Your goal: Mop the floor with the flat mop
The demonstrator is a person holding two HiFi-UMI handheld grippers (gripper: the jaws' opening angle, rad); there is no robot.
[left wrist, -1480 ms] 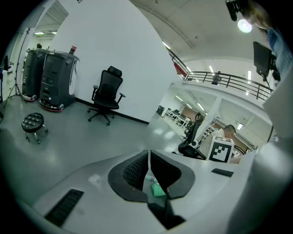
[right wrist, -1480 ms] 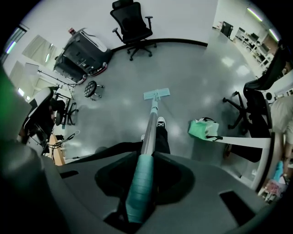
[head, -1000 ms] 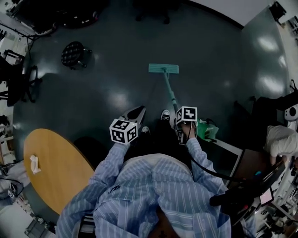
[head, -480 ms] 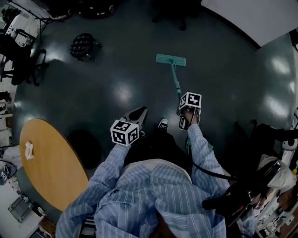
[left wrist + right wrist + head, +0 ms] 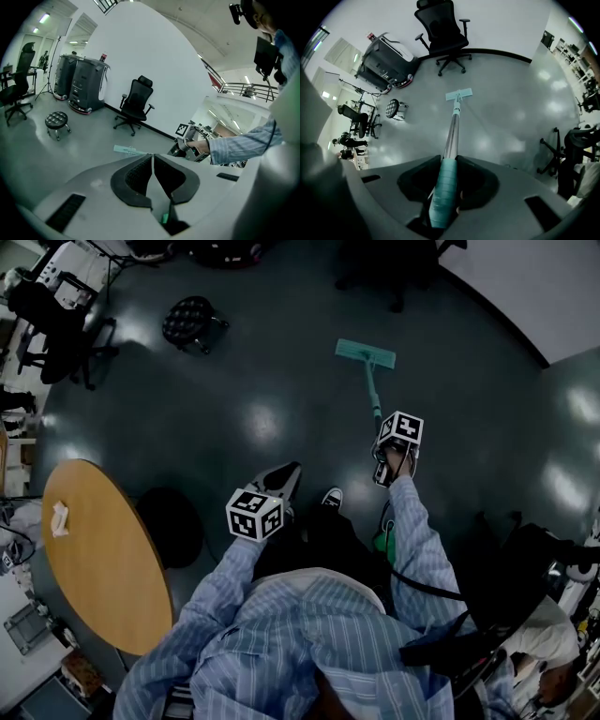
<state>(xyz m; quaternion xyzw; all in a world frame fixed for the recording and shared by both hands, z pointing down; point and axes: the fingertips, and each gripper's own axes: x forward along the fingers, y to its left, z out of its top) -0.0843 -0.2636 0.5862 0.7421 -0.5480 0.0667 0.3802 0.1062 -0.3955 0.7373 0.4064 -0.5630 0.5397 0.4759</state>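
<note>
The flat mop has a teal head (image 5: 366, 353) lying flat on the dark floor, ahead of the person. Its handle (image 5: 375, 399) runs back to my right gripper (image 5: 382, 439). In the right gripper view that gripper (image 5: 446, 180) is shut on the handle's teal grip (image 5: 444, 187), and the mop head (image 5: 458, 95) shows far down the shaft. My left gripper (image 5: 291, 470) is held at the person's front left, away from the mop. Its jaws (image 5: 153, 161) are shut with nothing between them. The mop head (image 5: 125, 150) shows just beyond them.
A round wooden table (image 5: 103, 559) stands at the left. A black stool (image 5: 190, 320) and office chairs (image 5: 56, 315) stand at the far left, another chair (image 5: 445, 28) by the white wall. A green object (image 5: 384, 542) lies beside the person's shoes.
My right gripper has moved forward with the arm stretching out, and the mop head has slid farther away across the floor. The left gripper has stayed about where it was.
</note>
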